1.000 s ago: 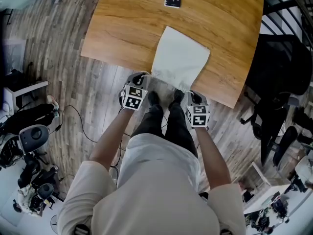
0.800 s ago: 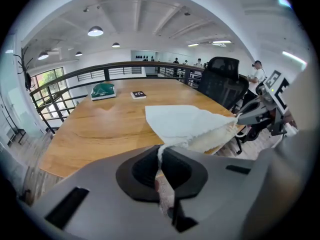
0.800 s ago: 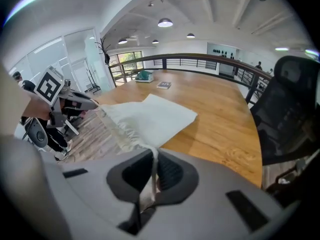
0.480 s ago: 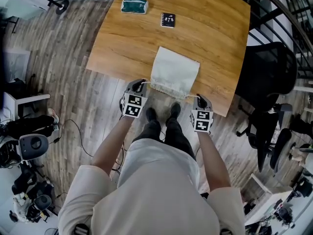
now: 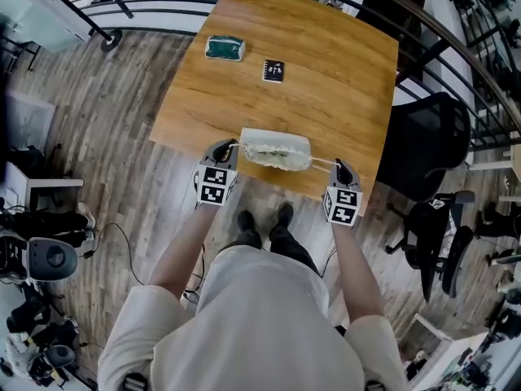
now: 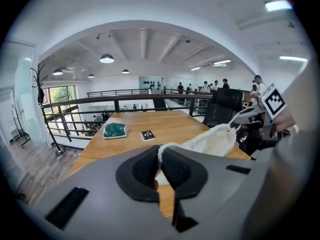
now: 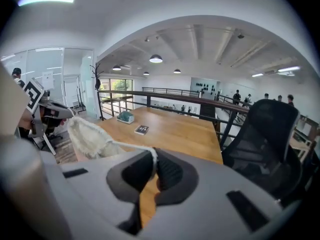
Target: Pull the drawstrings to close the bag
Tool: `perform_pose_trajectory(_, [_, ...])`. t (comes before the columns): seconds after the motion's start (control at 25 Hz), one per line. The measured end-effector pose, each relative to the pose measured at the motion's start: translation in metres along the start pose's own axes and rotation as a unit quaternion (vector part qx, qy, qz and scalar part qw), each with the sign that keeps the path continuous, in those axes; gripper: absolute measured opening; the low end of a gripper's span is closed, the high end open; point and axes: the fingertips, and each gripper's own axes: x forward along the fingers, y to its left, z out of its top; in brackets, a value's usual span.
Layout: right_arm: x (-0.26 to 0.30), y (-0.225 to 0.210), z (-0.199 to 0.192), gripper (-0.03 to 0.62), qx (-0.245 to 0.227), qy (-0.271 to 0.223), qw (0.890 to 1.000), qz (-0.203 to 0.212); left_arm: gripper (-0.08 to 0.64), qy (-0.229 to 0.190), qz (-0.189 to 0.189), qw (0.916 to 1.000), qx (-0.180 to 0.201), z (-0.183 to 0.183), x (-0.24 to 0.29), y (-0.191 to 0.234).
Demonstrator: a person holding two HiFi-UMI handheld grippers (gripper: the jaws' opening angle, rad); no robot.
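**Bag mouth gathered — both cords under tension**

Compared with one second ago, the white bag [image 5: 277, 149] no longer lies flat on the bench [image 5: 342, 72]. It now hangs bunched between the two grippers at the near edge, and both hands have risen and spread apart. The left gripper [image 5: 229, 147] has its fingers [image 6: 142, 169] clamped on the left drawstring [image 6: 161, 153]. The right gripper [image 5: 337, 166] has its fingers [image 7: 170, 174] clamped on the right drawstring [image 7: 127, 146]. The mouth appears nearly closed — a residual gap cannot be excluded from the head view.
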Motion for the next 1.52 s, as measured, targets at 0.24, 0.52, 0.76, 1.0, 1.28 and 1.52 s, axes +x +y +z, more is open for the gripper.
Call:
perform_pose_trajectory(0.24, [-0.007, -0.013, 0.044, 0.002, -0.015, -0.041, 0.999, -0.002, -0.006, -0.034, 0.009, 0.9993, 0.007, 0.043, -0.016, 0.009])
perform_pose_trajectory(0.52, [-0.021, -0.038, 0.081, 0.002, -0.008, -0.079, 0.997, -0.017, -0.006, -0.094, -0.079, 0.9922, -0.023, 0.094, -0.037, -0.010])
perform_pose_trajectory(0.76, [-0.033, -0.057, 0.116, 0.002, -0.013, -0.116, 0.993, -0.031, -0.006, -0.115, -0.071, 0.9905, -0.026, 0.126, -0.041, -0.009])
perform_pose_trajectory(1.0, [-0.041, -0.074, 0.151, 0.002, -0.026, -0.149, 0.988, -0.039, -0.006, -0.132, -0.043, 0.9902, -0.011, 0.159, -0.040, -0.010])
perform_pose_trajectory(1.28, [-0.061, -0.084, 0.181, 0.002, -0.078, -0.168, 0.982, -0.048, -0.005, -0.140, -0.042, 0.9893, 0.006, 0.184, -0.052, -0.011])
perform_pose_trajectory(1.52, [-0.068, -0.081, 0.184, 0.002, -0.092, -0.171, 0.980, -0.046, -0.006, -0.144, -0.042, 0.9887, 0.006, 0.187, -0.065, -0.011])
